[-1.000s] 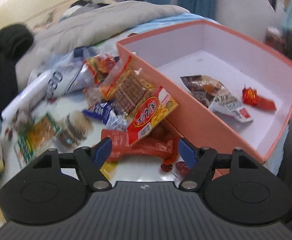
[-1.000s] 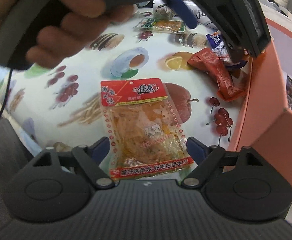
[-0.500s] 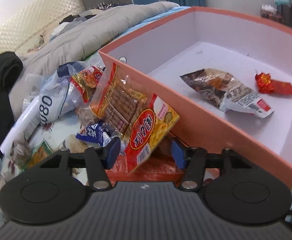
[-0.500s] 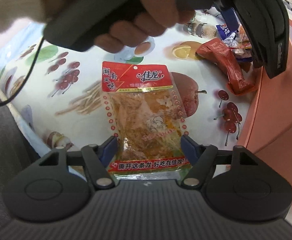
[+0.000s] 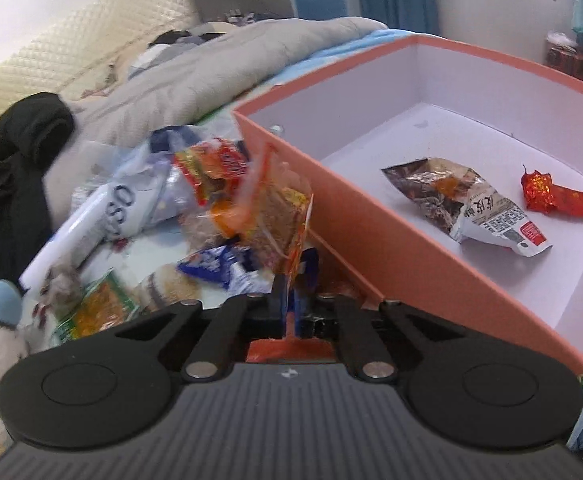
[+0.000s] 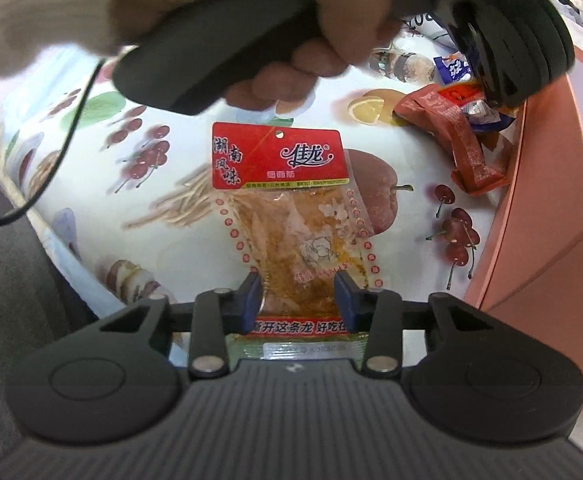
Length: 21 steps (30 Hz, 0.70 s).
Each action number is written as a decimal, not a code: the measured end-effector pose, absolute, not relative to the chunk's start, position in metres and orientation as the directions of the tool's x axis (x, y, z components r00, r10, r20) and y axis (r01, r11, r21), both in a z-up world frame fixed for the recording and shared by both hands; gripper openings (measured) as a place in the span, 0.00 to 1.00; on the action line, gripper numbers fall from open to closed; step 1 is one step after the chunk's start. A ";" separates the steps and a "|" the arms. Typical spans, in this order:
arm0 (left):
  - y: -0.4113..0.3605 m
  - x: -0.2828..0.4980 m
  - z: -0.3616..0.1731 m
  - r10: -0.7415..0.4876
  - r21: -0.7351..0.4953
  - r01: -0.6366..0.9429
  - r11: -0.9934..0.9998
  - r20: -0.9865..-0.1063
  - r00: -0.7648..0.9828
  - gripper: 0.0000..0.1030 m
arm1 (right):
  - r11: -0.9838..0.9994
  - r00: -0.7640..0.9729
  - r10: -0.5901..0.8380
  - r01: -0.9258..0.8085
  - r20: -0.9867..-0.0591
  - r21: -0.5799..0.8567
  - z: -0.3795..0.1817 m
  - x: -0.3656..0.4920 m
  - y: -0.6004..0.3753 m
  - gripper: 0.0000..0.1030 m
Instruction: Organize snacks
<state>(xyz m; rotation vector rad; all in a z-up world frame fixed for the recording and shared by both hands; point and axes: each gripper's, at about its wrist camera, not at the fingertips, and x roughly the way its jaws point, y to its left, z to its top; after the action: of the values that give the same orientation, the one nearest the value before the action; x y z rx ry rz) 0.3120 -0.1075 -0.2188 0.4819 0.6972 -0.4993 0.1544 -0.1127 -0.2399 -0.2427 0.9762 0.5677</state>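
My left gripper (image 5: 290,300) is shut on an orange-and-yellow biscuit packet (image 5: 279,216), which stands on edge against the outer wall of the orange box (image 5: 375,248). Inside the box lie a brown-and-white snack bag (image 5: 467,204) and a red foil sweet (image 5: 551,196). My right gripper (image 6: 297,300) has its fingers partly closed around the lower end of a clear snack packet with a red header (image 6: 291,208), flat on the fruit-print cloth. The jaws press its sides.
Loose snacks are heaped left of the box: a blue-white wrapper (image 5: 215,268), a white bag (image 5: 131,204), a green packet (image 5: 99,312). A red pouch (image 6: 459,144) lies near the box wall (image 6: 539,216). The left hand and gripper hang above in the right wrist view (image 6: 291,28). A bed lies behind.
The left jaws have closed on the biscuit packet, turning it on edge. The right jaws have narrowed from wide open onto the red-header packet.
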 end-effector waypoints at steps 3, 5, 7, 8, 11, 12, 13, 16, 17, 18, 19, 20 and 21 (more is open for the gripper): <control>-0.090 0.302 -0.208 -0.247 0.211 0.521 0.827 -0.697 0.674 0.03 | 0.831 0.436 0.351 -0.553 -0.829 0.061 -0.236 0.152 -0.113 0.26; -0.077 0.294 -0.202 -0.234 0.194 0.490 0.850 -0.695 0.680 0.03 | 0.836 0.442 0.351 -0.545 -0.825 0.064 -0.234 0.151 -0.113 0.25; -0.060 0.287 -0.196 -0.227 0.150 0.449 0.881 -0.698 0.679 0.03 | 0.843 0.449 0.350 -0.533 -0.822 0.068 -0.234 0.150 -0.114 0.23; -0.052 0.283 -0.193 -0.228 0.122 0.427 0.896 -0.700 0.677 0.03 | 0.846 0.454 0.346 -0.529 -0.821 0.064 -0.233 0.148 -0.115 0.23; -0.031 0.267 -0.184 -0.223 0.075 0.375 0.924 -0.692 0.687 0.02 | 0.855 0.473 0.329 -0.517 -0.817 0.045 -0.229 0.142 -0.119 0.21; -0.025 0.261 -0.180 -0.221 0.058 0.357 0.932 -0.689 0.690 0.02 | 0.859 0.476 0.328 -0.510 -0.816 0.048 -0.227 0.141 -0.122 0.20; -0.018 0.255 -0.177 -0.220 0.038 0.335 0.941 -0.686 0.694 0.02 | 0.864 0.478 0.326 -0.500 -0.815 0.053 -0.227 0.139 -0.126 0.20; -0.002 0.238 -0.172 -0.224 -0.041 0.269 0.962 -0.680 0.698 0.01 | 0.874 0.486 0.318 -0.482 -0.814 0.054 -0.226 0.134 -0.132 0.19; 0.007 0.231 -0.172 -0.237 -0.097 0.236 0.967 -0.682 0.692 0.01 | 0.877 0.489 0.315 -0.478 -0.813 0.053 -0.226 0.133 -0.133 0.19; 0.016 0.225 -0.173 -0.248 -0.157 0.195 0.968 -0.682 0.688 0.01 | 0.879 0.491 0.315 -0.474 -0.812 0.054 -0.225 0.130 -0.134 0.19; 0.024 0.220 -0.174 -0.255 -0.204 0.156 0.966 -0.681 0.687 0.01 | 0.880 0.492 0.316 -0.471 -0.811 0.057 -0.225 0.128 -0.134 0.19; 0.033 0.213 -0.177 -0.259 -0.251 0.114 0.961 -0.680 0.686 0.01 | 0.881 0.492 0.316 -0.469 -0.811 0.059 -0.225 0.127 -0.134 0.18; 0.039 0.205 -0.180 -0.257 -0.283 0.076 0.956 -0.681 0.686 0.01 | 0.881 0.492 0.317 -0.469 -0.811 0.060 -0.225 0.125 -0.134 0.18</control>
<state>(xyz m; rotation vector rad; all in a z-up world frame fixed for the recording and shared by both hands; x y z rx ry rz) 0.2050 0.0393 -0.1800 -0.2409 0.7949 -0.1884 0.1251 -0.1336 -0.2251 -0.1775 0.9428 0.4797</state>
